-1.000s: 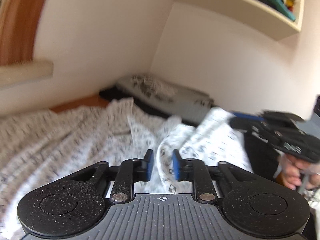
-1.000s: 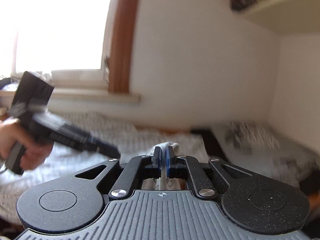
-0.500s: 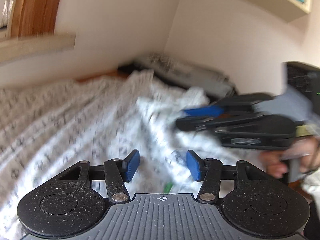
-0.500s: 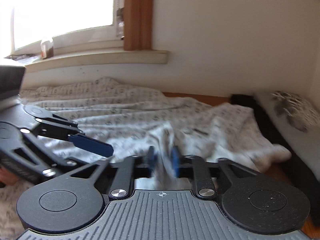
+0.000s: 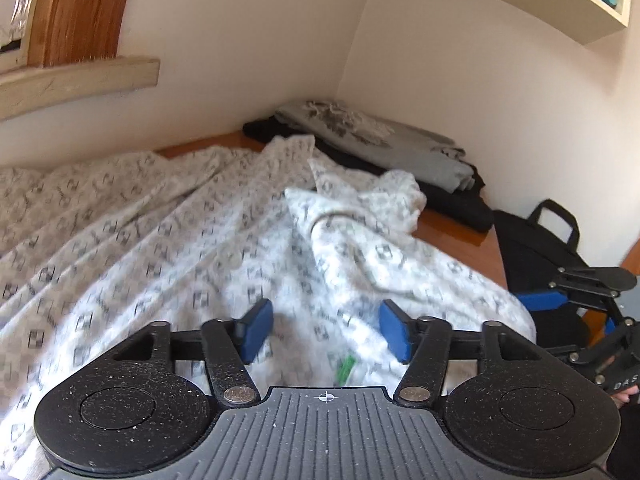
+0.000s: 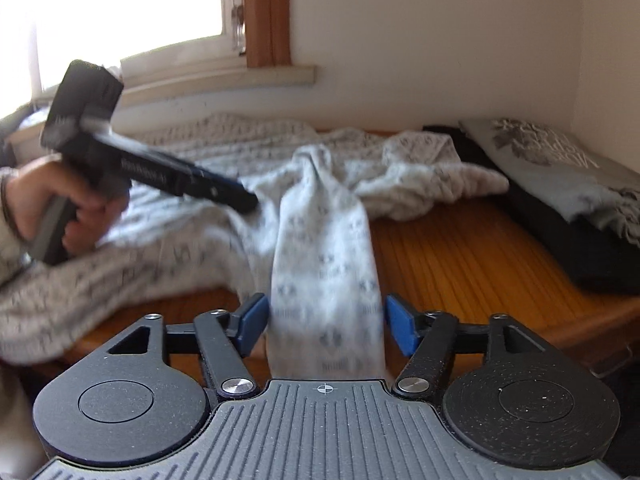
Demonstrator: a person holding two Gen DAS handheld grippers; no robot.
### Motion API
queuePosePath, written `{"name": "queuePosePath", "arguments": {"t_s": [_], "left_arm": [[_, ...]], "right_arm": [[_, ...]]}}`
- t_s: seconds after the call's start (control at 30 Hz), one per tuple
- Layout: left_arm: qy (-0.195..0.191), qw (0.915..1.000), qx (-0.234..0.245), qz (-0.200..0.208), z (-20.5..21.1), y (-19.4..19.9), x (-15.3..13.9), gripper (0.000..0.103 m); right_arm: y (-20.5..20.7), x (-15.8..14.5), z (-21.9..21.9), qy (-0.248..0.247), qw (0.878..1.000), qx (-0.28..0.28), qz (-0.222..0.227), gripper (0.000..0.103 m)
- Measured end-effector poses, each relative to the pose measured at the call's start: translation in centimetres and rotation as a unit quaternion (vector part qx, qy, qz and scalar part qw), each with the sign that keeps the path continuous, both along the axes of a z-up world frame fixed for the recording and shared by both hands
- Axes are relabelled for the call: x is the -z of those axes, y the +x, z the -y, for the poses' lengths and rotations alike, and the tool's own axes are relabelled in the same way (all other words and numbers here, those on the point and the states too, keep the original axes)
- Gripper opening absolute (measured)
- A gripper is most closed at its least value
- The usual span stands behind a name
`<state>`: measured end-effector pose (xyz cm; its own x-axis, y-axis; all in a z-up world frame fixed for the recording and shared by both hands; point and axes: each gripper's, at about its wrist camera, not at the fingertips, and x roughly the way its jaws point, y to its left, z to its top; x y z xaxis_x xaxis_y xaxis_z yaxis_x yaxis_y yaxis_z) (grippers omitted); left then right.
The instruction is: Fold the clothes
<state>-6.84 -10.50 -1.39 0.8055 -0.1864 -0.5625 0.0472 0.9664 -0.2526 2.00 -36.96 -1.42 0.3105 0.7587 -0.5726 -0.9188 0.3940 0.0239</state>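
A: Where is the patterned garment (image 5: 168, 240) lying?

B: Spread and rumpled over the wooden tabletop (image 6: 460, 248), with 1 narrow strip (image 6: 324, 280) trailing off the near edge, straight toward the right gripper (image 6: 325, 322).

A: Is either tool gripping it?

B: No. Both pairs of jaws have just been opening. The right ones stand apart with the strip between them, pads clear of the cloth. The left gripper (image 5: 326, 332) is also spread, hovering over the fabric with nothing pinched.

A: Which is nearer the strip?

B: The right, I'd say. The strip's long axis runs away from it toward the bunched heap (image 6: 420, 172) near the folded grey and black clothes (image 6: 560, 184); the left sits farther left, over the garment's broad body.
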Motion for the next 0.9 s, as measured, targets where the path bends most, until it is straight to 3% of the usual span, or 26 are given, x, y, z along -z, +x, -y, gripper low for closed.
{"name": "queuePosePath", "arguments": {"t_s": [0.1, 0.13, 0.17, 0.27, 0.33, 0.43, 0.63, 0.73, 0.9], "left_arm": [[0.009, 1.0000, -0.001, -0.003, -0.4, -0.7, -0.5, 0.068], [0.012, 0.9999, -0.002, -0.002, -0.6, -1.1, -0.7, 0.068], [0.017, 0.9998, -0.006, 0.000, -0.9, -1.5, -1.0, 0.068], [0.028, 0.9994, -0.017, 0.011, -2.0, -3.3, -2.1, 0.070], [0.032, 0.9990, -0.025, 0.017, -2.7, -4.8, -2.6, 0.072], [0.038, 0.9984, -0.032, 0.026, -3.7, -7.0, -2.9, 0.074], [0.018, 0.9984, -0.037, 0.039, -5.0, -9.7, -2.4, 0.075], [0.013, 0.9982, -0.028, 0.052, -5.3, -10.3, -2.5, 0.077], [0.015, 0.9980, -0.019, 0.059, -5.4, -10.6, -2.2, 0.077]], "right_arm": [[-0.3, 0.5, 0.9, -0.003, 1.000, 0.004, 0.009, 0.063], [-0.3, 0.5, 1.2, -0.006, 1.000, 0.006, 0.011, 0.054], [-0.4, 0.2, 1.4, -0.013, 1.000, 0.010, 0.014, 0.035], [-0.5, -0.8, 2.1, -0.034, 0.999, 0.023, 0.022, 0.018], [-0.6, -1.7, 2.7, -0.050, 0.998, 0.031, 0.031, 0.015], [-1.6, -5.8, 5.8, -0.079, 0.993, 0.050, 0.071, 0.015], [-4.0, -12.5, 9.1, -0.067, 0.989, 0.087, 0.094, 0.014], [-4.2, -13.4, 7.4, -0.055, 0.992, 0.082, 0.085, 0.014], [-4.1, -14.8, 0.6, -0.047, 0.993, 0.019, 0.105, 0.015]]}}
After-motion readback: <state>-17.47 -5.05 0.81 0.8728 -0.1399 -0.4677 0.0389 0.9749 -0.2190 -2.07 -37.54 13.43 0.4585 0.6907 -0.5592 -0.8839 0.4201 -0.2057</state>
